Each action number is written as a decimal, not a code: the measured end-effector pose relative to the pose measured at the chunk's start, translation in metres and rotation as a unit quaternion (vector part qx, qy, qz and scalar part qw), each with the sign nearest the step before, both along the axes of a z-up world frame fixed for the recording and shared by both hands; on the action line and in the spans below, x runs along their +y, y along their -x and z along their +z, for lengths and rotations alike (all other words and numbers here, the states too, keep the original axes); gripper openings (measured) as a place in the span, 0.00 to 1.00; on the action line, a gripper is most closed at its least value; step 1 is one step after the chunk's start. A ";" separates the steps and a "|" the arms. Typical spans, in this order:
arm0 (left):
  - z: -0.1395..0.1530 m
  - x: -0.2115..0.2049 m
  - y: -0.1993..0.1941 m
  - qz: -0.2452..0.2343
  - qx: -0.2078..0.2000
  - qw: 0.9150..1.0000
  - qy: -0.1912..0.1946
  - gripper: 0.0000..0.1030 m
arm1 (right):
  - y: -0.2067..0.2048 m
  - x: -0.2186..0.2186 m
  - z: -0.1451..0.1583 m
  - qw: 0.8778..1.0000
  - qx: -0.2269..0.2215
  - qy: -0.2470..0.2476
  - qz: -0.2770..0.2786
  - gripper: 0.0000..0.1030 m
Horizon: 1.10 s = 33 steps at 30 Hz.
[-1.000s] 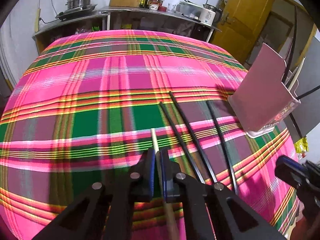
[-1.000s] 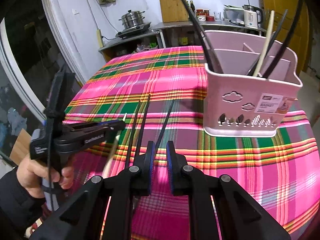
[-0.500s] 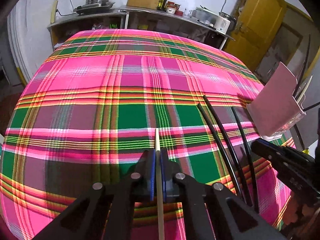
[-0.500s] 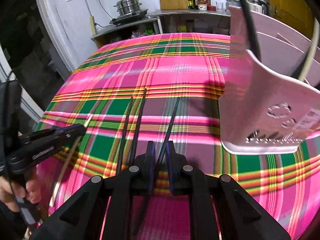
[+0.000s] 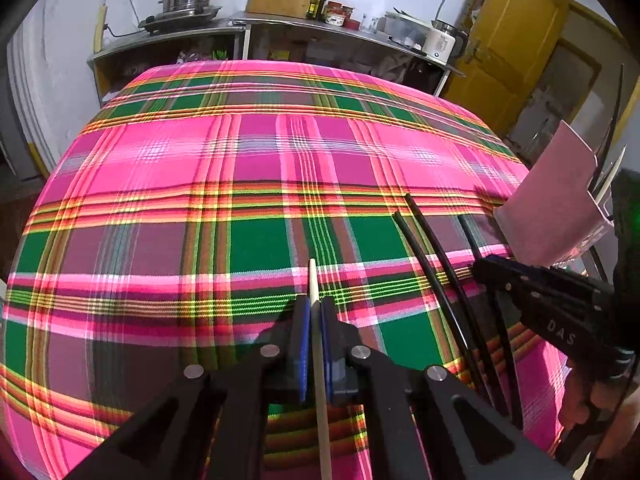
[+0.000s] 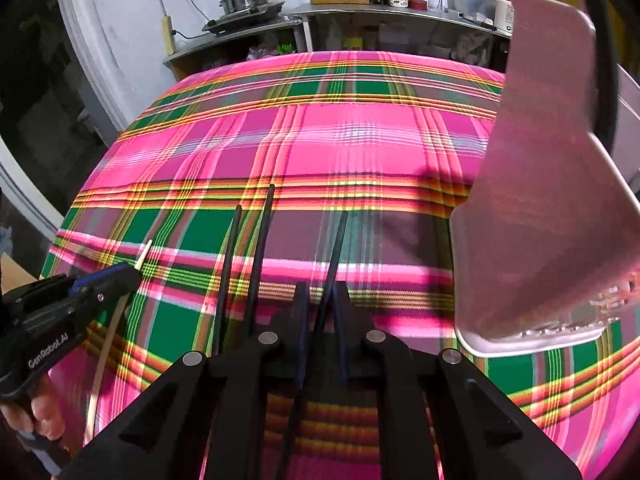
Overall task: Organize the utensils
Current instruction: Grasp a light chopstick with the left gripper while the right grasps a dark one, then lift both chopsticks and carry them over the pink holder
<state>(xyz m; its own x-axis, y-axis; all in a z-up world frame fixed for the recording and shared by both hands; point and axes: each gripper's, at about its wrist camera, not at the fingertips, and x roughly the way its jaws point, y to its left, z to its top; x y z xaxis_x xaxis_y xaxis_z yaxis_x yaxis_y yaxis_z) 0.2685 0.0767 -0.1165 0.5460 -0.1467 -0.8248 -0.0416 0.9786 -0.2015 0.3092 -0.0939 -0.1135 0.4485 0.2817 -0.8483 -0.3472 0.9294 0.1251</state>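
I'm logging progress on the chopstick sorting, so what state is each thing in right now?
left gripper: shut on the pale chopstick.
right gripper: jaws astride one black chopstick; contact unclear.
two black chopsticks: lying loose on the tablecloth.
pink utensil holder: upright on the cloth, chopsticks already standing inside.

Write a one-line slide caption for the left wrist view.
Left gripper clamps a pale chopstick over the plaid cloth, with black chopsticks lying to its right.
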 end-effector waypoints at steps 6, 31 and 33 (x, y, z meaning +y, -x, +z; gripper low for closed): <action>0.000 -0.004 -0.006 -0.015 0.003 1.000 -0.015 0.05 | -0.003 0.002 0.001 1.000 0.004 0.007 0.007 0.07; 0.086 -0.001 0.030 -0.028 -0.060 0.998 0.020 0.04 | 0.048 -0.014 0.083 0.996 -0.065 -0.062 0.025 0.05; 0.097 -0.003 0.035 -0.032 -0.070 0.997 0.022 0.04 | 0.053 -0.019 0.093 0.995 -0.074 -0.067 0.025 0.05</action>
